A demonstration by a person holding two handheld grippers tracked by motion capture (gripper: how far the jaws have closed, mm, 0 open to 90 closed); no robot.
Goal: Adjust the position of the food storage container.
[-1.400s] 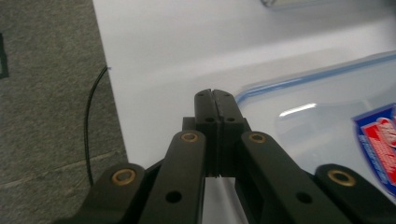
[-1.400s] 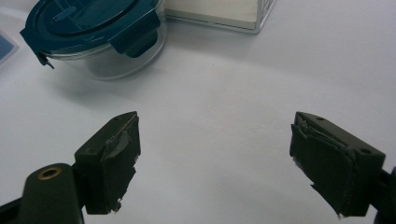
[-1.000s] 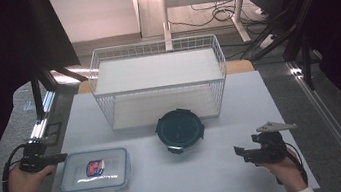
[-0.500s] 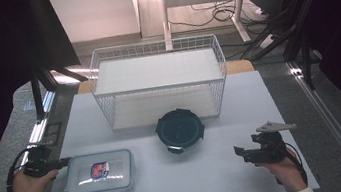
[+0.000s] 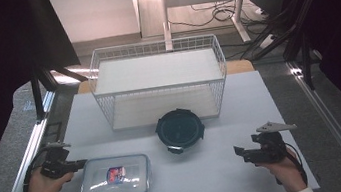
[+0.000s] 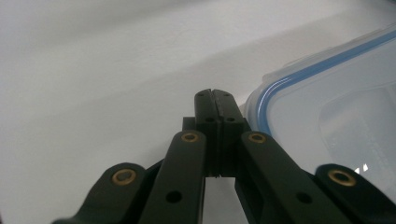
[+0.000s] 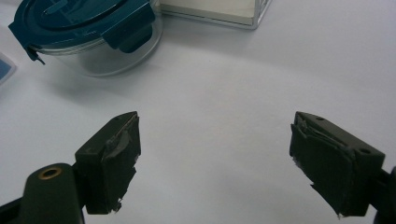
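A clear rectangular food box (image 5: 115, 177) with a blue-sealed lid (image 6: 327, 107) lies at the front left of the white table (image 5: 260, 98). My left gripper (image 5: 79, 164) is shut with nothing between its jaws, tips right at the box's left edge (image 6: 212, 95). A round glass container with a dark teal clip lid (image 5: 179, 130) stands mid-table (image 7: 88, 28). Near the front right, my right gripper (image 5: 239, 151) is open over bare table (image 7: 215, 158), empty, pointing toward the round container.
A white wire basket (image 5: 158, 80) stands at the back of the table, its corner showing in the right gripper view (image 7: 219, 11). Metal frame rails run along both sides of the table. Cables and a desk lie on the floor beyond.
My left gripper has moved right and nearer, to the rectangular box's left edge. The box has shifted a little to the right. The right gripper has stayed still.
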